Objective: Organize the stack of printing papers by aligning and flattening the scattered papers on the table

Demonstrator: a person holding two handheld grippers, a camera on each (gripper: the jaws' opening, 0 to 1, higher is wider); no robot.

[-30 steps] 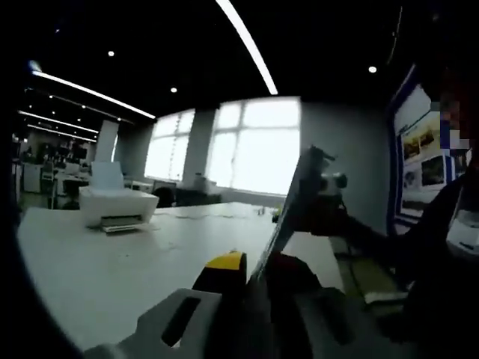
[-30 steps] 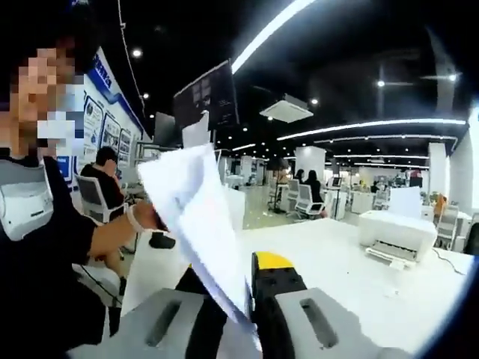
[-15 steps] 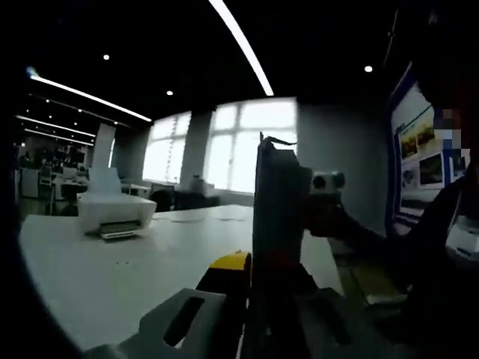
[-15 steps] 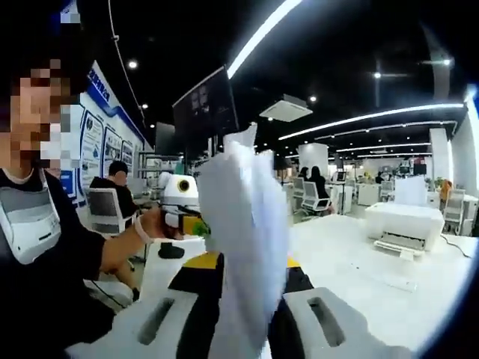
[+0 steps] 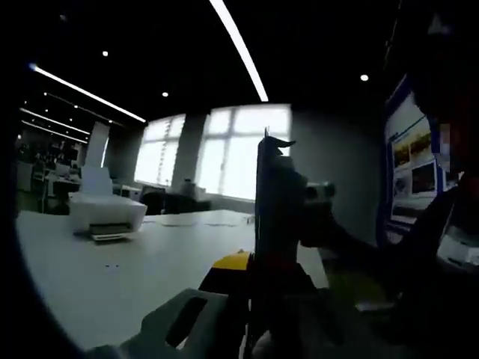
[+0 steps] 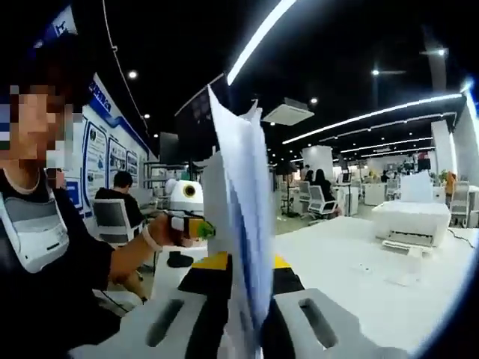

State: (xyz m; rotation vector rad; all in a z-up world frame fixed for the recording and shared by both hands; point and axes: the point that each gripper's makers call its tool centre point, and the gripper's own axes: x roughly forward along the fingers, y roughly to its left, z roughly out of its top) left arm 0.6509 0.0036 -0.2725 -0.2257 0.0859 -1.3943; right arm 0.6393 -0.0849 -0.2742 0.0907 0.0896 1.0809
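Right gripper [image 6: 243, 314]: my jaws clamp the upright papers [image 6: 239, 217].
Left gripper [image 5: 254, 314]: also pinching papers [image 5: 273, 202], edge-on.
Table [image 6: 352, 277]: printer [image 6: 415, 221] behind.

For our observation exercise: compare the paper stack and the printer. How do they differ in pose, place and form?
1. The paper stack stands on edge, upright; the printer sits flat.
2. The stack is held up between the jaws of the right gripper; the printer rests on the table, untouched.
3. The stack is thin, its top edges uneven; the printer is a solid box with a sheet standing at its back.
Both are white.
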